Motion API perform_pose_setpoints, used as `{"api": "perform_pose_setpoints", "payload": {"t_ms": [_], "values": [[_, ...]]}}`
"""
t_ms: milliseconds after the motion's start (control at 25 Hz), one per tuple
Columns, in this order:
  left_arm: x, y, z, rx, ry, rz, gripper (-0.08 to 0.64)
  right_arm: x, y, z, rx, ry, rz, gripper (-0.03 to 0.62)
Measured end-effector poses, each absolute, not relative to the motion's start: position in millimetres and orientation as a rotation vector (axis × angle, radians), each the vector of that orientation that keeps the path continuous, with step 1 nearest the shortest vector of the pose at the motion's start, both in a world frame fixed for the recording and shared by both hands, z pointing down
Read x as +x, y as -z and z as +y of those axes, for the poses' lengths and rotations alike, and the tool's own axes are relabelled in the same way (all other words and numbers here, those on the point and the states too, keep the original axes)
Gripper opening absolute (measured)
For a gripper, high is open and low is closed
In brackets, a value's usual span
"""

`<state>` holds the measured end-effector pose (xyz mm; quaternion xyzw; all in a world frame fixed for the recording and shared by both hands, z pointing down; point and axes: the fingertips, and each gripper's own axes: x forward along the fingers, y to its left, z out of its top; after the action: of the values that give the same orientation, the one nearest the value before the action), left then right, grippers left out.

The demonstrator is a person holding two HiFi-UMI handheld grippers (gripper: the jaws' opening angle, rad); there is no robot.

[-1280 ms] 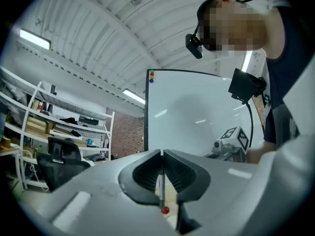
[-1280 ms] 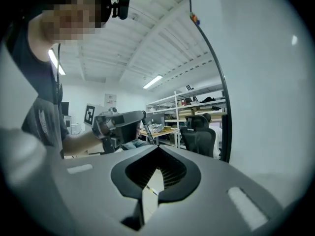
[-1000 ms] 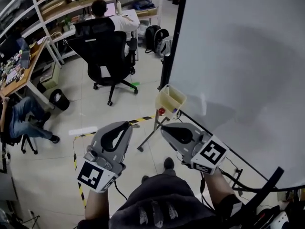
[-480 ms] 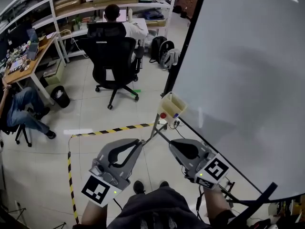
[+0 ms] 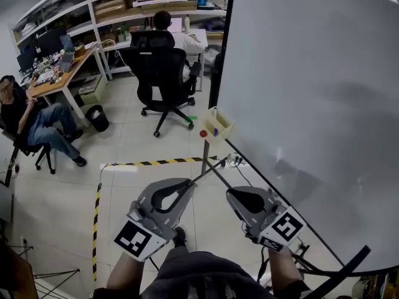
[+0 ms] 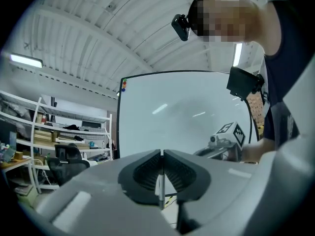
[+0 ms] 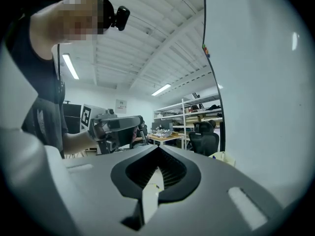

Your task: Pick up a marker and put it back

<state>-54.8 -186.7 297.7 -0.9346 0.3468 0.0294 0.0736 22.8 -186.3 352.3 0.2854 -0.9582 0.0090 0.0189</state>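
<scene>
Head view: the left hand-held gripper [image 5: 187,183] and the right hand-held gripper [image 5: 232,194] hang low, well apart from the pale tray [image 5: 223,119] at the whiteboard's [image 5: 312,104] edge, where a blue marker [image 5: 216,131] sits. Left gripper view: jaws together, nothing between them. Right gripper view: jaws together too, empty.

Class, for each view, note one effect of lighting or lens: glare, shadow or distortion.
Head view: soft grey shadows lie on the whiteboard, and the shelving bows under the wide lens. Left gripper view: dark rounded corners, a glaring ceiling light strip, pale streaks reflected on the whiteboard. Right gripper view: the same dark ring, with a bright glare patch on the whiteboard.
</scene>
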Motion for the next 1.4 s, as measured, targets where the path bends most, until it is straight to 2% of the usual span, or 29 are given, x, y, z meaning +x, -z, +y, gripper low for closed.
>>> {"api": "perform_pose_setpoints", "payload": {"t_ms": [240,560,1040,1400], "values": [[1,-316,-123,-2.792,-0.046,1.123,0.02,73,-369,-122,0.798,-0.074,-3.006,0.0],[19,-290,-60,-2.704,-0.019,1.209,0.02,88,-356,-79,0.699,-0.073,-3.076,0.0],[-9,-285,-11,-2.695,0.006,1.284,0.02,56,-353,-44,0.629,-0.137,-3.052,0.0],[-80,-292,71,-2.733,-0.119,1.271,0.02,-15,-359,45,0.67,-0.119,-2.988,0.0]]}}
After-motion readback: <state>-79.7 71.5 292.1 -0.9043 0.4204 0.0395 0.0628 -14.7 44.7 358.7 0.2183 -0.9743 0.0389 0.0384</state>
